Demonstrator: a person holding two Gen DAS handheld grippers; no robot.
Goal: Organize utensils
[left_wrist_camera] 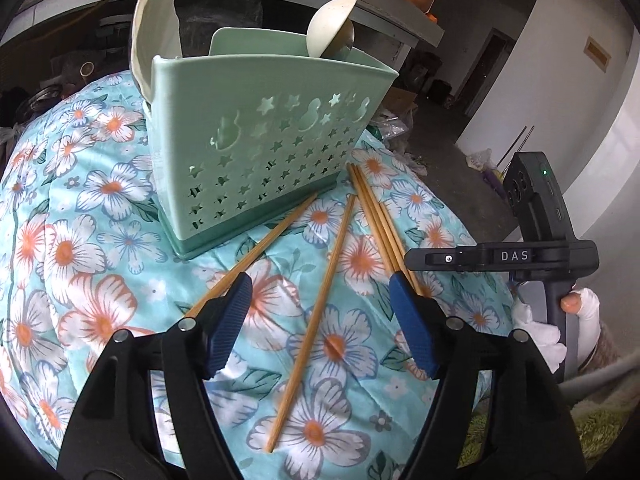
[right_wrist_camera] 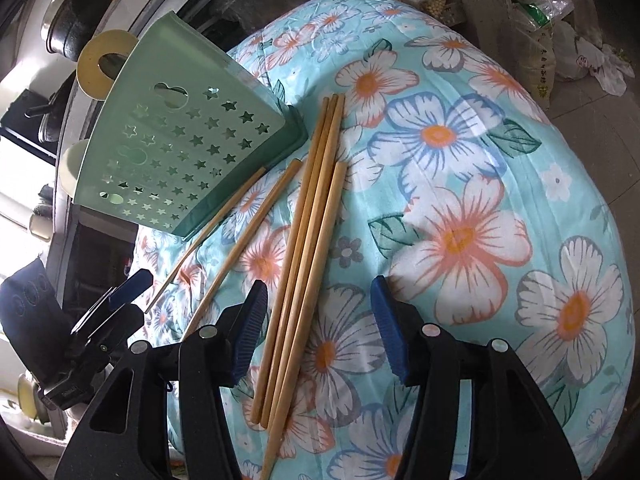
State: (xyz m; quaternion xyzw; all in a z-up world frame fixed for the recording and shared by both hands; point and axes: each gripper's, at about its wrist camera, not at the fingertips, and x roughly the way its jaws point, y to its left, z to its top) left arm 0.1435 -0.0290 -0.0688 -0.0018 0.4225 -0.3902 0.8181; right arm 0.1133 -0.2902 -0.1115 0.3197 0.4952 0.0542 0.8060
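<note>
I see a mint-green holder (left_wrist_camera: 256, 148) with star cutouts, tan chopsticks (right_wrist_camera: 308, 248), and a turquoise cloth (right_wrist_camera: 460, 200) with orange-centred white flowers.

A counter (right_wrist_camera: 500, 128) draped in a light blue cloth printed with large white and orange flowers fills most of both views. In the right wrist view a pale green perforated utensil holder (right_wrist_camera: 176, 160) stands on it at upper left, and just beside it, toward centre frame, lie bare wooden chopsticks (right_wrist_camera: 308, 240): a tight bundle of four side by side, with two single ones spread apart between the bundle and the holder's base. In the left wrist view the holder sits at upper centre with the sticks fanned out below and to its right.
</note>
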